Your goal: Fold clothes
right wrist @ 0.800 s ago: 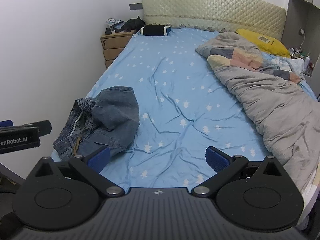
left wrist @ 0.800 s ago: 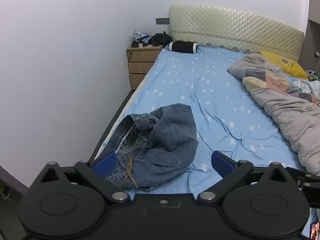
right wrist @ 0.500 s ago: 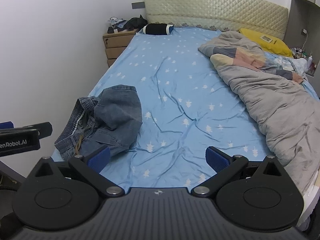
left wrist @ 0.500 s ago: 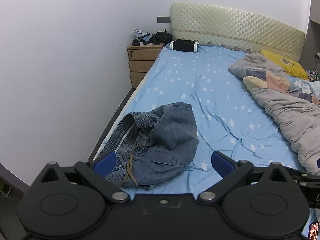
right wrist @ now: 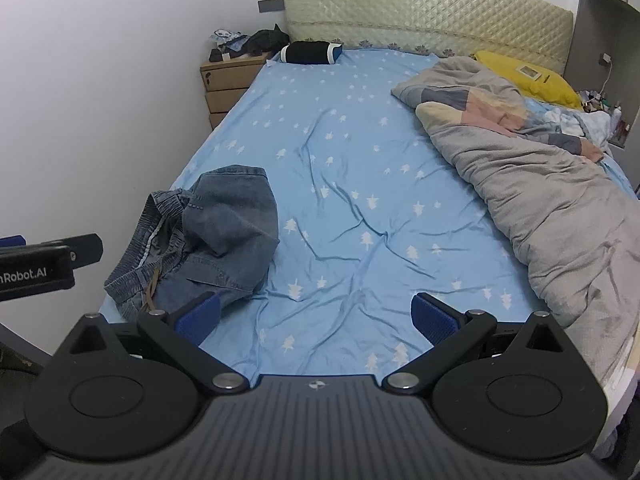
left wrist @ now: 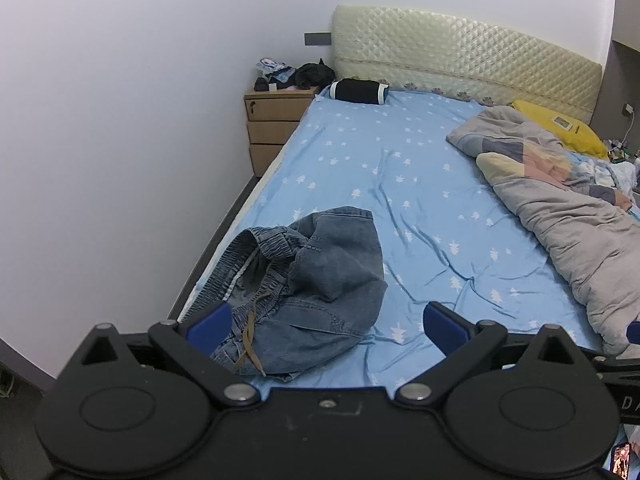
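A crumpled pair of blue denim shorts (left wrist: 312,292) with an elastic waistband and a brown drawstring lies at the near left corner of the bed; it also shows in the right wrist view (right wrist: 216,240). My left gripper (left wrist: 326,326) is open and empty, held just above the shorts' near edge. My right gripper (right wrist: 316,316) is open and empty, over the bare blue sheet to the right of the shorts. The left gripper's body shows at the left edge of the right wrist view (right wrist: 44,264).
The bed has a blue sheet with white tree prints (left wrist: 420,208). A bunched grey quilt (right wrist: 540,200) fills the right side. A yellow pillow (right wrist: 528,80) and a black bolster (right wrist: 310,53) lie by the headboard. A wooden nightstand (left wrist: 276,128) stands left, against the white wall.
Both grippers have drifted slightly back and to the right, so the bed shifts a little in view. The shorts have not moved. Both grippers stay open.
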`<state>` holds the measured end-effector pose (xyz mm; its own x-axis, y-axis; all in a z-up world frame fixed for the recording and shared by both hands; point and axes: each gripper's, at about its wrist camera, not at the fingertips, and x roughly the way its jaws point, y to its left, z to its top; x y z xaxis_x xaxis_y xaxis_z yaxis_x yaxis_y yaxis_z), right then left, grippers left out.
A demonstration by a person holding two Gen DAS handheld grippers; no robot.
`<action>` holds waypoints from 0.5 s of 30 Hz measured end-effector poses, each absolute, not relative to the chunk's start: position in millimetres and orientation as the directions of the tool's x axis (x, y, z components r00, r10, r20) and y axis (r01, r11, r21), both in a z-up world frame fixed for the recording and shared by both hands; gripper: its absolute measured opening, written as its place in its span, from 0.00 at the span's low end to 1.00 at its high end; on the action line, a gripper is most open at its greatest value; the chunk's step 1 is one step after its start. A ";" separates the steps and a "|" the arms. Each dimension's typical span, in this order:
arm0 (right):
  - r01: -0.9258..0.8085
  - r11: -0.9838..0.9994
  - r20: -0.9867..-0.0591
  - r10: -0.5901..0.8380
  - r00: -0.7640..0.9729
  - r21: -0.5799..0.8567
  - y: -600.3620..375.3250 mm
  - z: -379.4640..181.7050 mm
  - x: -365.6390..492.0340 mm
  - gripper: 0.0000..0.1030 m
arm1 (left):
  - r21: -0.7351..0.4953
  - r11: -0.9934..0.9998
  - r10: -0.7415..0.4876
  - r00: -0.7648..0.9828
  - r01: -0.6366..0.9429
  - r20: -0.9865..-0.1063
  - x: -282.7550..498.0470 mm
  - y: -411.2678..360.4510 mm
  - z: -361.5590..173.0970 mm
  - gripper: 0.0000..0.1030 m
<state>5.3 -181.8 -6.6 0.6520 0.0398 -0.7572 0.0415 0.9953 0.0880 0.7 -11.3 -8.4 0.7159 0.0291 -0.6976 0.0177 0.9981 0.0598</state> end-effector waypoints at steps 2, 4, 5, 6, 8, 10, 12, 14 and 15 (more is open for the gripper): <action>0.047 0.995 -0.756 0.038 0.653 0.091 -182.7 -6.8 5.5 1.00 | 0.058 0.998 0.028 0.714 0.018 -0.699 1.7 -10.7 -8.0 0.99; 0.050 0.994 -0.756 0.039 0.654 0.095 -184.8 -6.3 5.3 1.00 | 0.056 0.998 0.027 0.712 0.018 -0.702 2.6 -10.2 -7.9 0.99; 0.051 0.994 -0.756 0.039 0.654 0.095 -185.1 -6.3 5.3 1.00 | 0.055 0.998 0.025 0.711 0.019 -0.703 3.1 -10.6 -7.5 0.99; 0.053 0.994 -0.756 0.038 0.654 0.095 -184.1 -7.2 6.0 1.00 | 0.054 0.998 0.023 0.710 0.020 -0.704 3.5 -11.0 -7.0 0.99; 0.055 0.994 -0.755 0.036 0.655 0.095 -184.5 -7.3 5.7 1.00 | 0.052 0.998 0.021 0.709 0.022 -0.705 2.6 -12.6 -6.4 0.99; 0.057 0.994 -0.755 0.035 0.655 0.095 -186.2 -6.6 5.4 1.00 | 0.050 0.998 0.018 0.708 0.024 -0.706 1.6 -14.1 -5.7 0.99; 0.060 0.994 -0.754 0.032 0.656 0.095 -187.9 -6.3 5.1 1.00 | 0.044 0.999 0.012 0.705 0.028 -0.709 3.5 -13.1 -5.3 1.00; 0.062 0.993 -0.754 0.032 0.656 0.096 -188.5 -6.7 5.3 1.00 | 0.045 0.999 0.010 0.706 0.031 -0.708 1.6 -15.4 -5.6 1.00; 0.062 0.993 -0.753 0.033 0.657 0.097 -190.0 -6.7 4.7 1.00 | 0.044 0.999 0.009 0.705 0.032 -0.709 2.8 -15.3 -4.6 1.00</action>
<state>4.7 -190.0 -6.7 0.6569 0.0326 -0.7533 0.0622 0.9933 0.0973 2.8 -15.3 -4.6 0.7049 0.0088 -0.7092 0.0319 0.9985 0.0441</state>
